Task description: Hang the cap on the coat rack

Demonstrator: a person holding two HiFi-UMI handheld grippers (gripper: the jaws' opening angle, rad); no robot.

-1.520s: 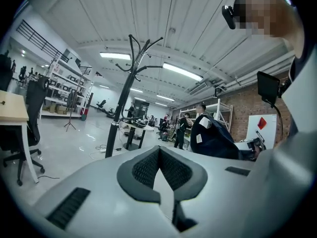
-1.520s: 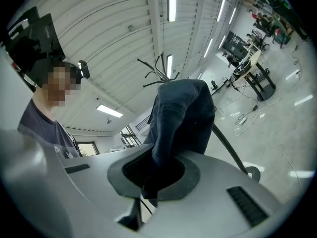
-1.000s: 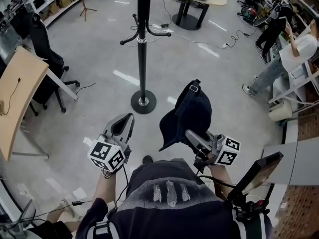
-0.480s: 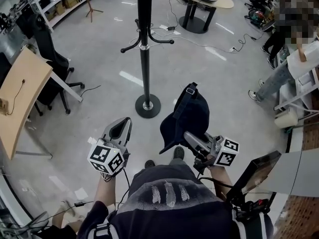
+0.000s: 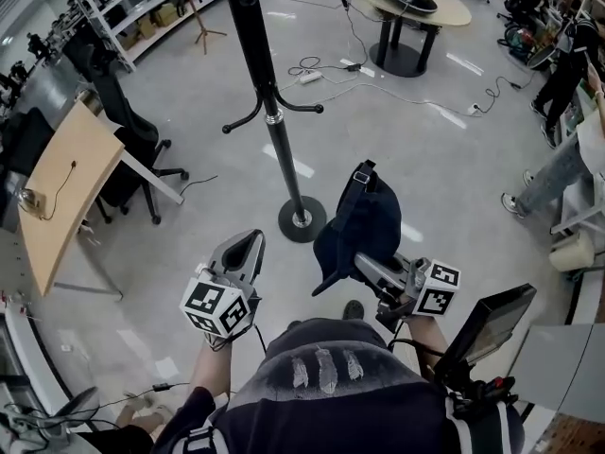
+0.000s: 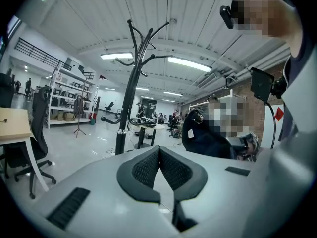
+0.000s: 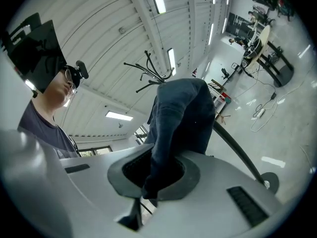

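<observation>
One cap (image 5: pixel 364 223) only, dark navy cloth, pinched tight in the right gripper (image 5: pixel 365 265) and held up in the air, well apart from the rack (image 5: pixel 275 130), over the floor just right of its foot in the head view. Hard to tell which part of the cap sits between the jaws: gap in the right gripper view filled with folded cloth, pads hidden. Brim edge pointing down and left, back strap with a pale buckle uppermost, crown slumped. One rack, black, on a round foot, two curved low hooks showing in the head view; top cut off there by the frame edge, seen only in the gripper views as a spray of curved hooks. Two grippers, each with a marker cube; left gripper (image 5: pixel 249 244) clenched on nothing, pads meeting at the tips. Further out, one tan desk (image 5: pixel 59 192) with a black chair (image 5: pixel 132 145) beside it at left, one round table (image 5: pixel 416 0) at top, and a person in black (image 5: pixel 565 60) partly cut off at the right edge.
</observation>
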